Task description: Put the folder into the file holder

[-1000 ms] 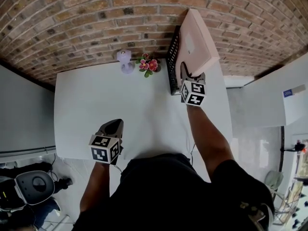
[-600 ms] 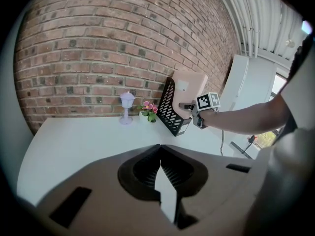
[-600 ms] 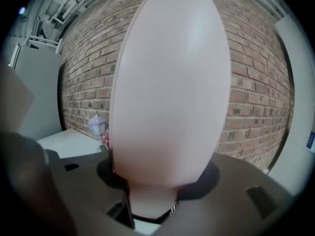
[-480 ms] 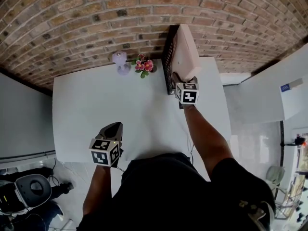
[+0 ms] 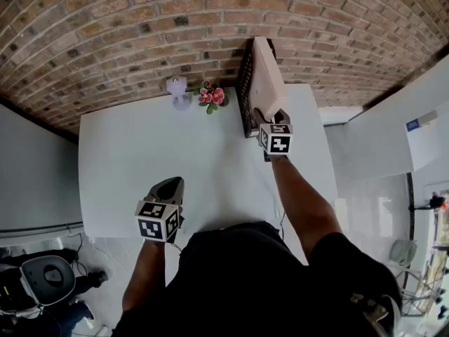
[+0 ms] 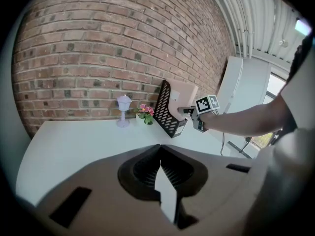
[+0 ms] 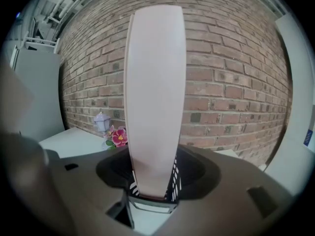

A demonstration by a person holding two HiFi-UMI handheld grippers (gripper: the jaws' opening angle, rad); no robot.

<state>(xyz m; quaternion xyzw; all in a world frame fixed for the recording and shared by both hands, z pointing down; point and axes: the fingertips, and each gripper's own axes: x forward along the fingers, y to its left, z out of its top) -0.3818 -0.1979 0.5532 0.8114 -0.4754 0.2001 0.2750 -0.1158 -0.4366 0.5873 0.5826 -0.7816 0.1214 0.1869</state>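
Task abt done, I judge: folder (image 5: 266, 76) stands upright in holder (image 5: 245, 90), my R gripper (image 5: 270, 114) w/ jaws opening round its near edge, L gripper (image 5: 168, 187) closed, empty; only backing off left.

You are facing a white rectangular table (image 5: 140, 160) that is carrying, along its far edge, a small lilac lamp (image 5: 179, 92), pink flowers (image 5: 212, 95) and, furthest right, a black perforated file holder (image 5: 245, 86).

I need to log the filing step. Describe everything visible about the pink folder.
The folder is pale pink and plain, like card. It stands upright on edge in the black mesh file holder, far right on the table, near the brick wall. Its near edge lies between the jaws of the right gripper, which are opening and seem clear of it.
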